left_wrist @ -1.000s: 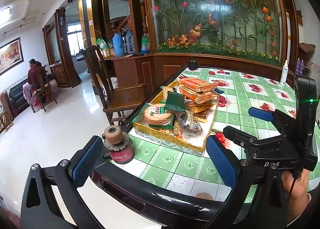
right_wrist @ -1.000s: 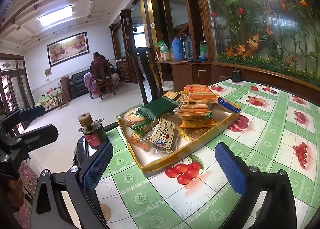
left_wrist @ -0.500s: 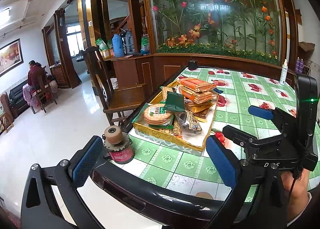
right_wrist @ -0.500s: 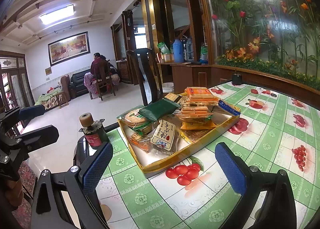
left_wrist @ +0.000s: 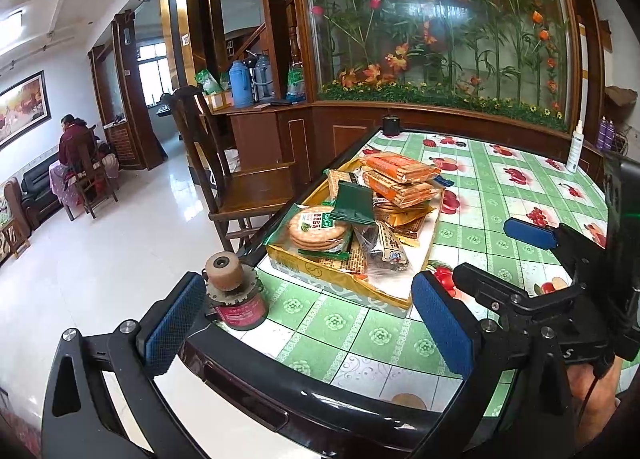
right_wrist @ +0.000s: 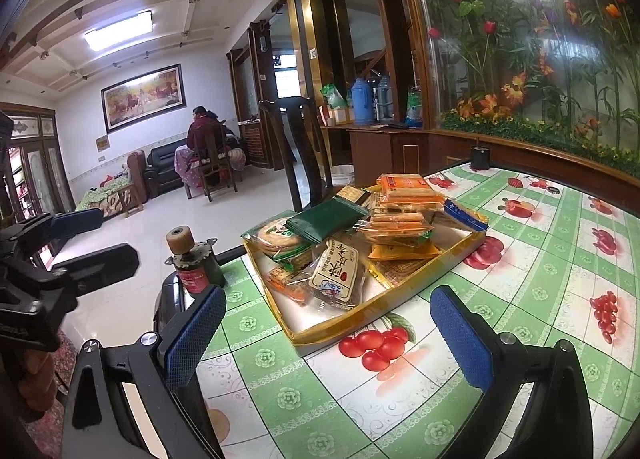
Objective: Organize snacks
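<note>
Centrally, a yellow tray (right_wrist: 404, 309) heaped with snack packets (right_wrist: 404, 215) sat on the green-checked table (right_wrist: 520, 259), near its edge. Left gripper (left_wrist: 308, 323) and right gripper (right_wrist: 328, 329) hovered short of it, jaws spread wide, holding nothing. A red canister (left_wrist: 236, 299) stood beside the tray.

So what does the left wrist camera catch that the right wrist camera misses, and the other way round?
Only the left wrist view shows the white spray bottle at the table's far edge and the seat of the wooden chair. Only the right wrist view shows the ceiling light and the whole framed painting. Both share the yellow tray heaped with snack packets, the red-labelled jar near the table corner, the green checked tablecloth, and both open grippers: left gripper, right gripper.
</note>
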Demonstrator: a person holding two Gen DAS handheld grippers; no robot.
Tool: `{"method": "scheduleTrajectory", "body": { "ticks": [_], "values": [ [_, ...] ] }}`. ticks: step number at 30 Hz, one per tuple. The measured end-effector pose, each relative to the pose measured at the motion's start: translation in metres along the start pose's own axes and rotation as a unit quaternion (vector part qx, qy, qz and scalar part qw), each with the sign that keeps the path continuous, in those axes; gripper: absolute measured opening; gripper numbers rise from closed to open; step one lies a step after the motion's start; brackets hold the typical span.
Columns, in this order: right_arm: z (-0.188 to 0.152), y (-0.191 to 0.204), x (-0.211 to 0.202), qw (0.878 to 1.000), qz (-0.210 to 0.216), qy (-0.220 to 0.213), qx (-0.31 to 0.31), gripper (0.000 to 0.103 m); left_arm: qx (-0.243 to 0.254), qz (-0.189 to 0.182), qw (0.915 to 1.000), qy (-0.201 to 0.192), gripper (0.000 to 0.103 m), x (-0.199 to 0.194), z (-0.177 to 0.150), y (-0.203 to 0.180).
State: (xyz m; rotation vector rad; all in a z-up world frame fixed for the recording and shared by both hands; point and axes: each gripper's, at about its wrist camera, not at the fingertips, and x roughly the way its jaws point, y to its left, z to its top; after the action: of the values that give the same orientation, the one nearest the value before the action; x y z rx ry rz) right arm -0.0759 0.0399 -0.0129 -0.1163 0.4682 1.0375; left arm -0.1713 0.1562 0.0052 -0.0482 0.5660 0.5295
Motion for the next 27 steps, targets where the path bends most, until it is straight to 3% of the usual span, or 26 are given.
{"method": "scheduleTrajectory", "body": {
  "ticks": [10,18,27],
  "values": [
    [0.010,-0.018,0.005,1.000,0.022,0.008,0.018,0.102,0.005,-0.011,0.9999,0.011,0.103,0.025,0.012,-0.008],
    [0.033,-0.035,0.021,0.998,-0.039,0.007,-0.041,0.103,0.005,-0.006,0.9997,0.024,0.103,0.043,0.013,-0.003],
    [0.029,-0.047,0.036,0.998,-0.038,0.042,-0.026,0.103,0.011,-0.005,0.9994,0.032,0.103,0.043,0.021,-0.014]
  ]
}}
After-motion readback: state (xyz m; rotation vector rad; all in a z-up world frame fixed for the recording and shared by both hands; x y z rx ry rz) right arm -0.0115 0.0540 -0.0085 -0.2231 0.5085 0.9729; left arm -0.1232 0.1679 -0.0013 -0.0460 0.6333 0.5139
